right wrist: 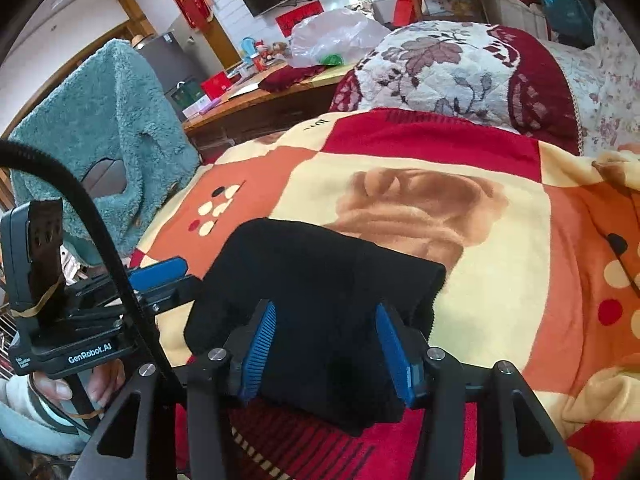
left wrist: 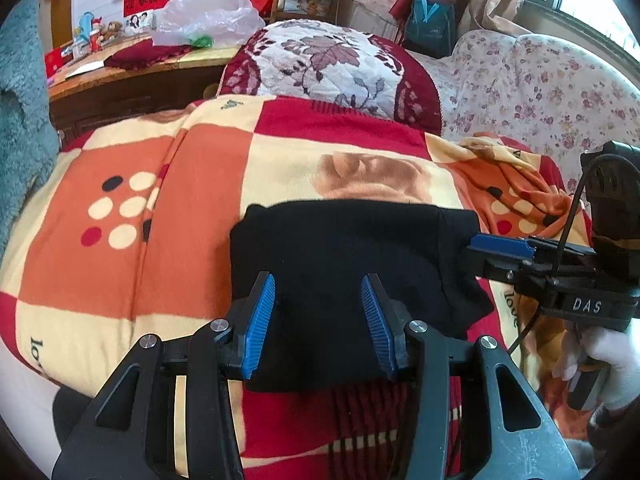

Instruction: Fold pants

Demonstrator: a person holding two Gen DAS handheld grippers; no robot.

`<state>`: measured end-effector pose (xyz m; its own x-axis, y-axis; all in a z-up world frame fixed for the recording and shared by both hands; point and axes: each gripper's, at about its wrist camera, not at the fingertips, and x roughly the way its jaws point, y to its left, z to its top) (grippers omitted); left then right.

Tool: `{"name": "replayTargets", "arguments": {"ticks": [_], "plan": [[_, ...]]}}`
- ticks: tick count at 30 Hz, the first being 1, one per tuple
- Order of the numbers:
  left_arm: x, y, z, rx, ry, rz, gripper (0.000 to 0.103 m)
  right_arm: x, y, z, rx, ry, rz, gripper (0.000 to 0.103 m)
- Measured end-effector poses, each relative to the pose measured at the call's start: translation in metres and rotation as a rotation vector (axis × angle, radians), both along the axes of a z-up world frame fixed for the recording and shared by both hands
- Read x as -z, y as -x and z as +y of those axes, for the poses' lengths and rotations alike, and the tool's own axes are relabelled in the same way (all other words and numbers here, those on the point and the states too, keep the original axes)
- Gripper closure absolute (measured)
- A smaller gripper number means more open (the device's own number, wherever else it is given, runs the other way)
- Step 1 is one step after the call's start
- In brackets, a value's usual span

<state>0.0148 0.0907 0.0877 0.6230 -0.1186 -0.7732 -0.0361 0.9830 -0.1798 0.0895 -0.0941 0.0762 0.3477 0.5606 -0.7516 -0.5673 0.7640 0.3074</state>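
Observation:
The black pants (left wrist: 340,264) lie folded into a compact block on the checked blanket (left wrist: 120,240). They also show in the right wrist view (right wrist: 320,296). My left gripper (left wrist: 318,316) is open, its blue pads on either side of the block's near edge, holding nothing. It also shows in the right wrist view (right wrist: 160,270) at the block's left edge. My right gripper (right wrist: 326,348) is open over the block's near edge. In the left wrist view the right gripper (left wrist: 500,246) sits at the block's right side.
A quilted floral cushion (left wrist: 328,68) lies beyond the blanket. A floral sofa back (left wrist: 540,92) is at the right. A teal fluffy garment (right wrist: 108,136) hangs on a chair at the left. A wooden table (left wrist: 132,76) carries a plastic bag (left wrist: 208,16).

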Motion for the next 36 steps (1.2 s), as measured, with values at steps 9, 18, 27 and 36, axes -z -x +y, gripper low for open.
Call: {"name": "replayTargets", "arguments": {"ticks": [9, 18, 27, 36], "plan": [[0.028, 0.0, -0.01, 0.01, -0.03, 0.066, 0.058, 0.028, -0.002, -0.004, 0.025, 0.049, 0.047, 0.05], [0.027, -0.002, -0.008, 0.01, -0.012, 0.085, 0.054, 0.048, -0.006, -0.027, 0.084, -0.059, 0.143, 0.035], [0.009, -0.001, 0.015, -0.026, 0.009, 0.053, 0.054, 0.025, -0.005, -0.037, 0.1, -0.111, 0.124, 0.034], [0.024, -0.007, 0.052, -0.061, 0.153, 0.099, 0.049, 0.044, -0.01, -0.033, 0.105, -0.148, 0.203, 0.027]]}}
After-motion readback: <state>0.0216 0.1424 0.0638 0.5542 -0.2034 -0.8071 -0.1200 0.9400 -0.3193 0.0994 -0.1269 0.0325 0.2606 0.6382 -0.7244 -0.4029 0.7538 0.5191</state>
